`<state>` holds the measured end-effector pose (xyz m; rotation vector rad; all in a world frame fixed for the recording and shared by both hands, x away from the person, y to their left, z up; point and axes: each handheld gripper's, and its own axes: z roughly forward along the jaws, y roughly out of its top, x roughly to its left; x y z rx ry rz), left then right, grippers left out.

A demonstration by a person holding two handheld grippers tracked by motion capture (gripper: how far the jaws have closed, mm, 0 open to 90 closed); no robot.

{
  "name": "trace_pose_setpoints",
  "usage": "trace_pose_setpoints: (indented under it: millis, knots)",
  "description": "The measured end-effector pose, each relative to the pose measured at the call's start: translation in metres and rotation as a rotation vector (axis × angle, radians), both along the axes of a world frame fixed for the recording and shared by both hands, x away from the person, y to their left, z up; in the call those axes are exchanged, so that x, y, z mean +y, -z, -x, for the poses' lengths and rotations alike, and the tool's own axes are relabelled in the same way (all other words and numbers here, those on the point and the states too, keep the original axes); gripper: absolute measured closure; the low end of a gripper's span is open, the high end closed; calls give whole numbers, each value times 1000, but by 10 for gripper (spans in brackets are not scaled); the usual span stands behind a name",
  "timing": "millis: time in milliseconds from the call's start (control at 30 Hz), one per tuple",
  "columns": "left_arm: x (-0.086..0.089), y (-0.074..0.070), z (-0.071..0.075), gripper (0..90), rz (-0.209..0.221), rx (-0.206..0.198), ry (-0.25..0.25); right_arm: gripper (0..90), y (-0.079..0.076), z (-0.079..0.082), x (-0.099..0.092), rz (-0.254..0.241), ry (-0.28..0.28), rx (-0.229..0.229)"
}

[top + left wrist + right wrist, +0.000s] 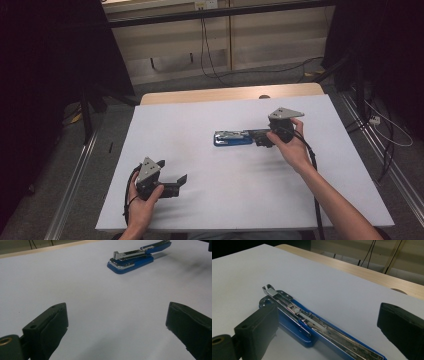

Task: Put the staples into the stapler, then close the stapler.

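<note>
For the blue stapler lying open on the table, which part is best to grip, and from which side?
Probably the blue stapler is best gripped across its narrow blue base, jaws on the two long sides, coming along its length as the open right gripper does. The bare metal magazine on top looks shallow and slippery.

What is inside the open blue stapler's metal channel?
The stapler lies opened on the white table. Its channel shows a bare metal track with a small pusher; staples cannot be made out. The near end runs out of frame between the open right tongs.

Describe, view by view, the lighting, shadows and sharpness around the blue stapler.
High view: table evenly lit, surroundings dark, stapler small and soft. Left gripper view: stapler fairly sharp, faint shadow beside it, near jaws blurred. Right gripper view: the stapler's metal rail glints; the right hand-held gripper has soft jaws.
</note>
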<state>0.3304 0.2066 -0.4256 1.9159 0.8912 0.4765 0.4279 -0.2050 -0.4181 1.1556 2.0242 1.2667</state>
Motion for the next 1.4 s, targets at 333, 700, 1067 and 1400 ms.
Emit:
trace_pose_setpoints:
  millis: [333, 700, 1067, 1400]
  knots:
    - [0, 0, 1, 44, 8, 2, 5, 30, -1, 21, -13, -9, 11, -19]
    - [1, 0, 0, 43, 9, 4, 0, 25, -2, 37, -24, -9, 30, -37]
    - [-4, 0, -2, 43, 6, 0, 15, 30, 1, 50, -40, -2, 56, -47]
    - [-16, -1, -9, 49, -7, -12, 20, 97, 9, 73, -51, -8, 69, -66]
